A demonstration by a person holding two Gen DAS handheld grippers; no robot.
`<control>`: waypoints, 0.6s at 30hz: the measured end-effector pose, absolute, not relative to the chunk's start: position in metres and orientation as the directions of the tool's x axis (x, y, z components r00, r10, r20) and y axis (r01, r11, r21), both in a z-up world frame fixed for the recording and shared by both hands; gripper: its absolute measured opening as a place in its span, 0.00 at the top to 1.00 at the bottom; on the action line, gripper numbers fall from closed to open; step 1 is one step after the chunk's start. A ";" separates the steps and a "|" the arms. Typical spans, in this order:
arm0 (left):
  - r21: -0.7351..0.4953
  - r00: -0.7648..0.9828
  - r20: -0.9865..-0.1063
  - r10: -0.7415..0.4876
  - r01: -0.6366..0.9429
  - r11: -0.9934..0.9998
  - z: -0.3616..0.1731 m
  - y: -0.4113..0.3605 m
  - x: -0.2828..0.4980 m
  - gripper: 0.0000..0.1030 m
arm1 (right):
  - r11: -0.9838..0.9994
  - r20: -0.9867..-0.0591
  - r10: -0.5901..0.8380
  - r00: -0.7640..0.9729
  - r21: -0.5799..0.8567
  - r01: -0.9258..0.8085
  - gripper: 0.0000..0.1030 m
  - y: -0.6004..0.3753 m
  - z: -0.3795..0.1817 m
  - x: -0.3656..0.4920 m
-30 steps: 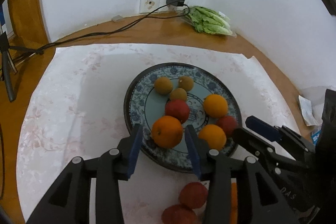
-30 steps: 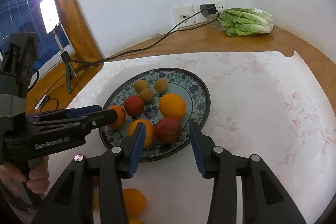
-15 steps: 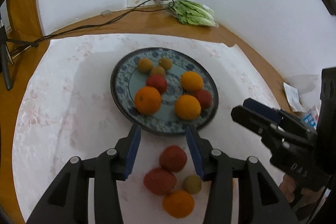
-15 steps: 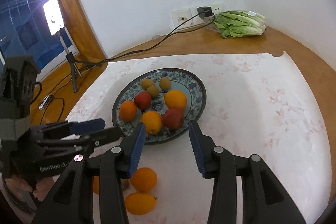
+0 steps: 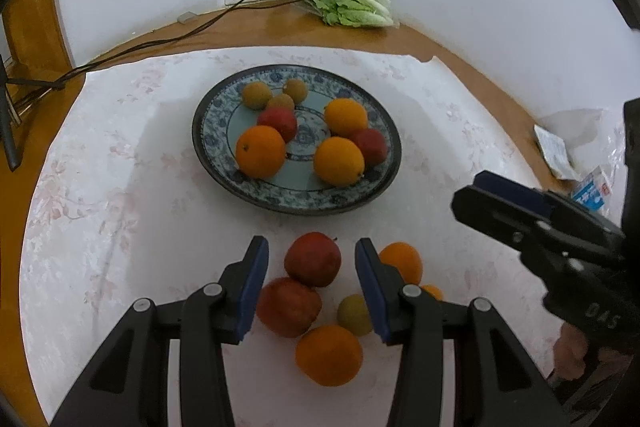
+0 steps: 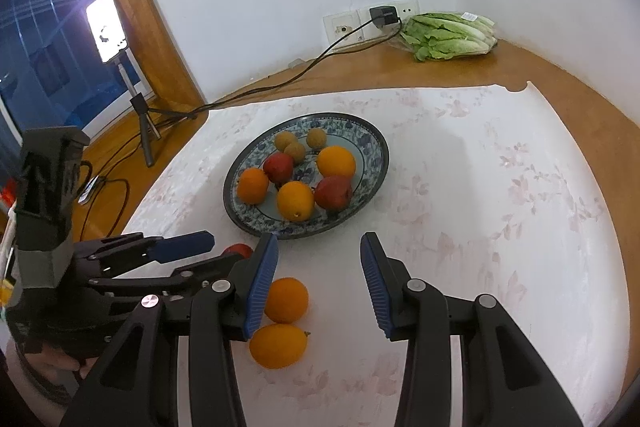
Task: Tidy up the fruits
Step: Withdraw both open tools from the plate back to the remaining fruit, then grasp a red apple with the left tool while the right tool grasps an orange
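Note:
A blue patterned plate [image 5: 224, 171] [image 6: 376, 155] on the white cloth holds oranges, red apples and small brown fruits. Loose fruit lies in front of it: two red apples [image 5: 313, 259] [image 5: 288, 307], oranges [image 5: 329, 355] [image 5: 401, 261] and a small green fruit [image 5: 354, 314]. My left gripper [image 5: 310, 247] [image 6: 224, 250] hangs open over the nearer-plate apple, its pads clear of it. My right gripper [image 6: 319, 241] [image 5: 472, 191] is open and empty, with two loose oranges [image 6: 286, 299] [image 6: 278, 345] by its left finger.
A bag of lettuce [image 6: 448, 35] lies at the back by a wall socket with a charger [image 6: 384, 15] and cable. A lamp on a tripod [image 6: 106, 27] stands at the left. Paper packets [image 5: 556, 151] lie at the table's right edge.
Both grippers have drawn back from the plate toward the near edge. The left one, earlier over an orange on the plate, now hangs over the loose apples. More loose fruit has come into view.

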State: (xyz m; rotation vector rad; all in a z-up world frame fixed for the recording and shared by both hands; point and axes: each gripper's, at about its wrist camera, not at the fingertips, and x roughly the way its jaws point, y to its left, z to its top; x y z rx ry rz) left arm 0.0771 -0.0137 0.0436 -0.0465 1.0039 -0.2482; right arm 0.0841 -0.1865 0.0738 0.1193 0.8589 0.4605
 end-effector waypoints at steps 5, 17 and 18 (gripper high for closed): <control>-0.157 0.494 -0.839 -0.228 0.181 0.971 0.036 -0.014 0.081 0.55 | 0.895 -0.706 0.439 0.556 0.292 -0.337 0.57 -0.188 0.072 0.080; -0.198 0.497 -0.828 -0.262 0.178 0.964 0.035 -0.010 0.089 0.68 | 0.882 -0.723 0.465 0.511 0.327 -0.340 0.57 -0.187 0.060 0.078; -0.203 0.500 -0.825 -0.263 0.173 0.964 0.036 -0.009 0.089 0.68 | 0.880 -0.724 0.468 0.507 0.328 -0.343 0.57 -0.186 0.060 0.078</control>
